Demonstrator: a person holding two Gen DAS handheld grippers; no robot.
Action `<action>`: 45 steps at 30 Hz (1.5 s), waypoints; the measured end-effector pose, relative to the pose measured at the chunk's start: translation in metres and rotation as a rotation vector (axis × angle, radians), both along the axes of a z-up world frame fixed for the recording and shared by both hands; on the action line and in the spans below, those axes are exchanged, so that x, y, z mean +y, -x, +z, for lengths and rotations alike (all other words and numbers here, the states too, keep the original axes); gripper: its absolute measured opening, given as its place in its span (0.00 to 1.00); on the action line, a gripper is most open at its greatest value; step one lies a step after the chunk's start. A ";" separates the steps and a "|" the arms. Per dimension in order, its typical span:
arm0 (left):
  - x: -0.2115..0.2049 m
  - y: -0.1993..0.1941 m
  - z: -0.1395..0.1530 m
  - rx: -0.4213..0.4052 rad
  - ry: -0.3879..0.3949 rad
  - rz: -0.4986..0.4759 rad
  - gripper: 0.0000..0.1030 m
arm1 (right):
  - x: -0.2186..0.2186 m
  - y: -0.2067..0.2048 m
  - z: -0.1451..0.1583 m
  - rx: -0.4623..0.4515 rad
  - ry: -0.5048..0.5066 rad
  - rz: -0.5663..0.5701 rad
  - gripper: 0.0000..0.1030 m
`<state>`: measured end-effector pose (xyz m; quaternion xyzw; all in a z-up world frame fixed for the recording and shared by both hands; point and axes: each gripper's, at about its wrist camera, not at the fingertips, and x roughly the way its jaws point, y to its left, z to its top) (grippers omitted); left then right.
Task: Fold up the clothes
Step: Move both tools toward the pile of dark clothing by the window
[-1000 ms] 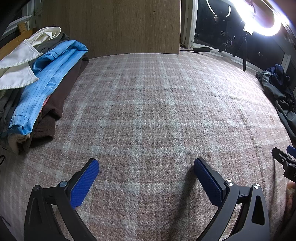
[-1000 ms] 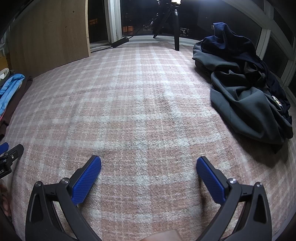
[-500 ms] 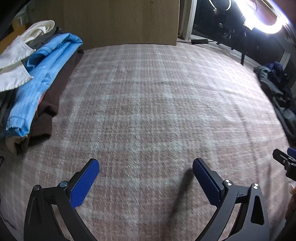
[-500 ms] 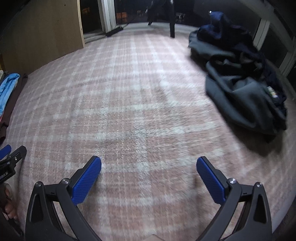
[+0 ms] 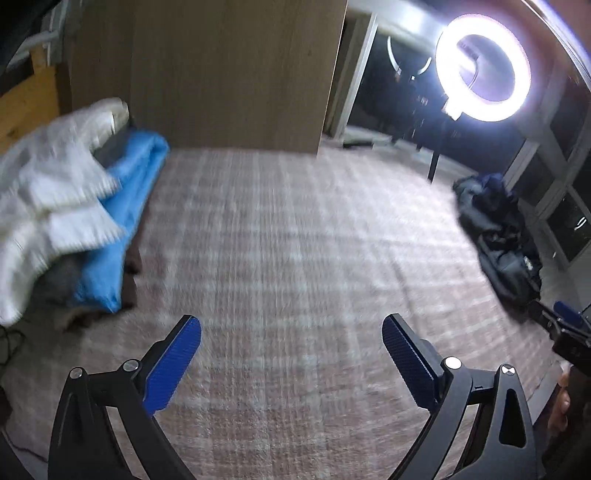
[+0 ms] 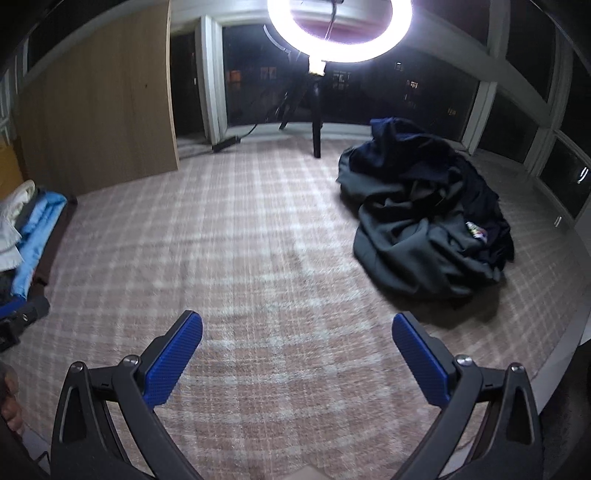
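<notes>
Both grippers are hovering above a pink-and-white plaid blanket [image 6: 280,236] that is covering the wide flat surface under them, and neither is touching any cloth. The left gripper [image 5: 291,328] is holding its blue-padded fingers [image 5: 173,363] spread wide with nothing between them, only blanket showing through the gap. The right gripper [image 6: 297,326] is likewise keeping its fingers [image 6: 421,360] wide apart and empty. The clothes are sitting in two separate places, well apart from each other. On the right side, a crumpled heap of dark clothes [image 6: 424,214], grey and navy fabric bunched together, is lying on the blanket near the windows; in the left wrist view the same heap [image 5: 498,236] is appearing at the far right edge. On the left side, a stack of garments is resting against a wooden panel [image 5: 229,74]: a white garment [image 5: 55,199] is draping over the top, a bright blue garment [image 5: 125,221] is lying under and beside it, and a dark brown layer is showing at the bottom edge. That view is blurred, so finer detail of the stack is not readable. A lit ring light [image 6: 340,26] on a dark stand is glowing beyond the blanket's far edge, in front of dark window panes [image 6: 369,88]. The right gripper is peeking into the left wrist view at the right edge, just beside the dark heap.
</notes>
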<state>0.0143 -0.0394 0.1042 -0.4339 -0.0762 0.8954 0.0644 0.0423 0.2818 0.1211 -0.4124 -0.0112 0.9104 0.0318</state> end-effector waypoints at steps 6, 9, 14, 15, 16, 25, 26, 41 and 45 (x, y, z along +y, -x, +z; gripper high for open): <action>0.011 0.003 0.056 0.112 0.021 -0.028 0.96 | 0.029 -0.006 0.027 0.060 -0.002 -0.027 1.00; 0.025 0.010 0.075 0.149 0.033 -0.040 0.97 | 0.055 -0.006 0.040 0.082 0.005 -0.059 1.00; 0.059 0.018 0.110 0.225 0.044 -0.057 0.97 | 0.119 0.000 0.060 0.128 0.003 -0.117 1.00; 0.067 0.021 0.115 0.234 0.046 -0.059 0.97 | 0.132 0.002 0.064 0.138 0.000 -0.127 1.00; 0.075 0.023 0.119 0.245 0.052 -0.055 0.97 | 0.147 0.004 0.067 0.147 -0.003 -0.138 1.00; 0.168 0.041 0.138 0.278 0.086 -0.074 0.97 | 0.271 0.043 0.070 0.165 -0.023 -0.178 1.00; 0.179 0.042 0.137 0.276 0.093 -0.082 0.97 | 0.282 0.048 0.067 0.162 -0.024 -0.177 1.00; 0.282 0.072 0.115 0.188 0.181 -0.139 0.97 | 0.349 0.150 0.002 0.044 -0.030 -0.122 0.78; 0.293 0.085 0.108 0.158 0.203 -0.140 0.97 | 0.354 0.178 -0.016 0.010 -0.031 -0.105 0.78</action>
